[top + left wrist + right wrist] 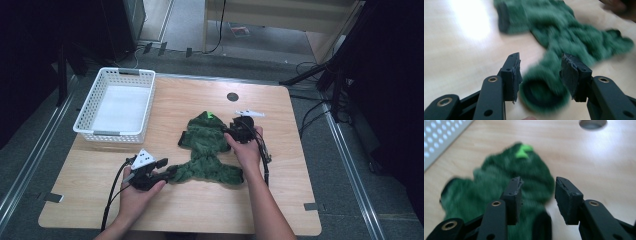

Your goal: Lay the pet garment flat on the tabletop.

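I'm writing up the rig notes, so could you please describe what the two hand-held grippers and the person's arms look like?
Both are black. The left hand-held gripper and right hand-held gripper each carry a pale three-cornered plate on top and trail a black cable. Each has two flat black jaws on hinged links with brass-coloured pivots. The forearms are bare, with no sleeves showing.

Both forearms come in from the near edge in the high view, each hand wrapped around a hand-held gripper. The left hand-held gripper [167, 171] lies low and points to the person's right, its jaws standing well apart in the left gripper view, with a cable trailing back past the left hand [134, 192]. The right hand-held gripper [231, 131] sits farther forward, turned toward the left, jaws likewise parted, the right hand [246, 150] gripping behind it.
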The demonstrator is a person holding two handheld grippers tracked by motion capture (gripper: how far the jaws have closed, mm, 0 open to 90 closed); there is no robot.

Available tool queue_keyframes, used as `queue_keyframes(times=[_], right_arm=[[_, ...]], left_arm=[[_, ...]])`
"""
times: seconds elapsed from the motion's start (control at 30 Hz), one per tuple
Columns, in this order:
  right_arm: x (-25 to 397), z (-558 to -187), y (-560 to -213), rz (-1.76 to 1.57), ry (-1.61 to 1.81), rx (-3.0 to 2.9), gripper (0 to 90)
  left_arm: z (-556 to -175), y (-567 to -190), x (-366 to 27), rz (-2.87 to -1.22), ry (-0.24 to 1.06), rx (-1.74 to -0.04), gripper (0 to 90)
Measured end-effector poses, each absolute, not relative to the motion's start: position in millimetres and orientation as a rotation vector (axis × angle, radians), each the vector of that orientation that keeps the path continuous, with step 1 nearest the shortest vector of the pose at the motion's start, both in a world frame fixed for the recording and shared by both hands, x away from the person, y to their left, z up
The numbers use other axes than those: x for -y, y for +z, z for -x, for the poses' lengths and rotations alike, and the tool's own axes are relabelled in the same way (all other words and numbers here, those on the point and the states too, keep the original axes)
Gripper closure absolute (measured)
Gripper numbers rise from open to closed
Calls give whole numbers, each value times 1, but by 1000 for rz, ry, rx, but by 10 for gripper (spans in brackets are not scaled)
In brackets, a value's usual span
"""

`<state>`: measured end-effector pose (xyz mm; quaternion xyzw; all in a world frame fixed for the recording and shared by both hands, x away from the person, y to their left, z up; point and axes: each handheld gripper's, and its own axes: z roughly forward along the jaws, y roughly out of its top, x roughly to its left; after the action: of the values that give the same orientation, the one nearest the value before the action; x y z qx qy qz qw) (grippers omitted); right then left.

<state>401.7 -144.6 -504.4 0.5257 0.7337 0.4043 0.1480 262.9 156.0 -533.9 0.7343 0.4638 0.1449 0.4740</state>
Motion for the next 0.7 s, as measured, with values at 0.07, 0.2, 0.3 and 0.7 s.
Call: queue_keyframes(times=[0.07,0.2,0.3,0.7], right_arm=[[152,-390,-510,-1519,1143,-2141,591],[157,-376,-519,-1511,1144,-2179,601],[155,-375,-525,-1517,1136,-2215,598],[151,-375,-536,-1498,1021,-2236,815]], left_arm=[[-277,-529,-151,-1780,368,-1155,510],[-309,-522,-137,-1774,400,-1214,514],[-336,-522,-126,-1831,407,-1273,528],[-364,-538,-118,-1982,396,-1321,852]])
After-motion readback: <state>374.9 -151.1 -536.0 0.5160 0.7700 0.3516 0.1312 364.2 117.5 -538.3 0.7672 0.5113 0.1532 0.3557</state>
